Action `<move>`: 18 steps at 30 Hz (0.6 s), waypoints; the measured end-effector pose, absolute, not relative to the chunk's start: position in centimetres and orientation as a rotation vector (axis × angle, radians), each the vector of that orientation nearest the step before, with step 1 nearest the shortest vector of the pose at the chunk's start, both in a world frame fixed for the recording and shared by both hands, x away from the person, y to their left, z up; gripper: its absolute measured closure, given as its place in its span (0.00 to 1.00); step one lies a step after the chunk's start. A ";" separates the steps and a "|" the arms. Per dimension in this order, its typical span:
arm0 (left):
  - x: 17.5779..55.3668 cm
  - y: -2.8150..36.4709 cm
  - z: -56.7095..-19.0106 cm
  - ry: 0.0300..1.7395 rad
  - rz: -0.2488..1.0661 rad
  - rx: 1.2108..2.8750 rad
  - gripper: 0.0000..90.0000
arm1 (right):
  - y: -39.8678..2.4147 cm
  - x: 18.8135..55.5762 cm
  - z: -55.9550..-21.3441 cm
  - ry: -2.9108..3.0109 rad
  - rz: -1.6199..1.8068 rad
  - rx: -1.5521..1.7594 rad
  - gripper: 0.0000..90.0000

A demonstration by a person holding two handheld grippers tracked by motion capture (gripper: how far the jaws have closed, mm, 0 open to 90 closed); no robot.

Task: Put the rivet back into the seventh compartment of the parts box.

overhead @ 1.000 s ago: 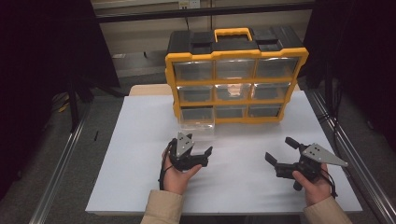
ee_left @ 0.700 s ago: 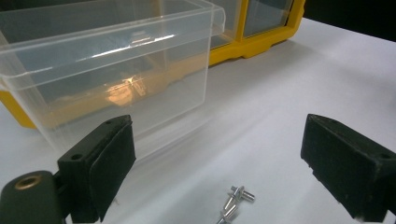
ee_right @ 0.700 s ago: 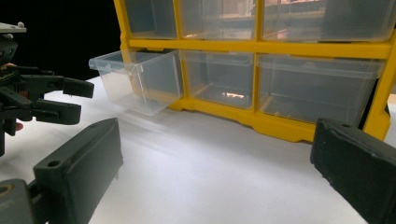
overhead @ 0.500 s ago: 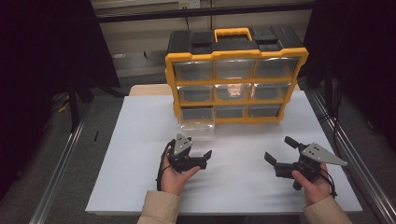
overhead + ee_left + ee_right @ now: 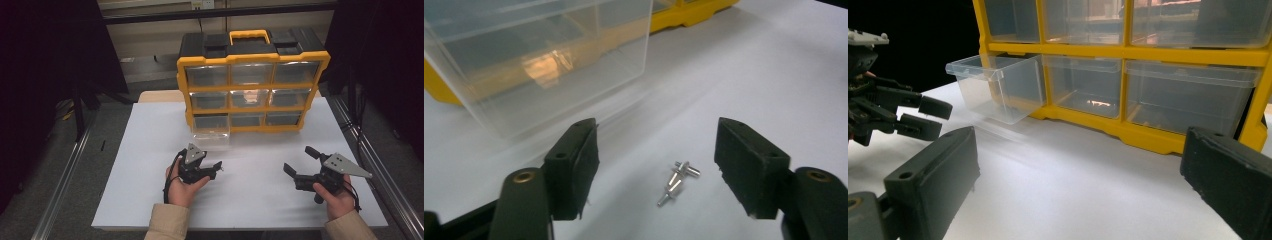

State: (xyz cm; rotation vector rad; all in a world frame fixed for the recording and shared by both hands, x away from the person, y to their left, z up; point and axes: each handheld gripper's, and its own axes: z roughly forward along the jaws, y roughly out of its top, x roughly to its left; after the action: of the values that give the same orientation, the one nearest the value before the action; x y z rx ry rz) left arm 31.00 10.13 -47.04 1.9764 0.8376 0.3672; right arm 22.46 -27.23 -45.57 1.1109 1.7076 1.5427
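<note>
Left gripper (image 5: pixel 216 168) is what we examine first: it sits low over the table, a little in front of the pulled-out clear drawer (image 5: pixel 211 136), with its two black pads standing apart. In the left gripper view its jaws have just been closing toward a small cluster of silver screws (image 5: pixel 678 180) lying on the white sheet between them; the pads do not yet touch the screws. We judge that the screws are about to be pinched up for the drawer, which juts open from the lower left bay of the yellow organizer (image 5: pixel 252 82), presumably so that small parts can be dropped in from above. We cannot tell from these views whether the drawer already holds anything.

Right gripper (image 5: pixel 300 162) rests near the table, well to the right of the drawer, its jaws wide apart and nothing between them. We take this as a waiting posture that keeps the area in front of the drawer free for the other hand.

Surface: a plain white table top (image 5: pixel 265 200), clean and bare in front of the organizer apart from the screws. The organizer stands upright at the far edge, its other clear drawers pushed in, a black and yellow lid with a carry handle on top. Surroundings are dim: dark curtains on both sides, metal rails along the table edges, grey floor beyond.
</note>
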 end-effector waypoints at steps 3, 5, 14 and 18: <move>31.1 10.1 -47.2 0.841 0.343 1.989 0.43 | -27.2 22.4 -45.6 1.720 1.537 1.105 0.02; 31.1 10.2 -47.3 0.864 0.325 2.013 0.50 | -27.3 22.4 -45.5 1.711 1.538 1.112 0.02; 31.4 10.2 -47.7 0.919 0.276 2.070 0.68 | -27.4 22.4 -45.5 1.720 1.535 1.104 0.02; 31.5 10.0 -47.7 0.919 0.260 2.086 0.74 | -27.3 22.4 -45.6 1.723 1.534 1.101 0.02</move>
State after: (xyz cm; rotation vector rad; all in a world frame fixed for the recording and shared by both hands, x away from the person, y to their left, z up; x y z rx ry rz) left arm 31.49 9.99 -47.65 2.0860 0.9186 0.2598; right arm 22.41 -27.31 -45.57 1.1011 1.7234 1.5337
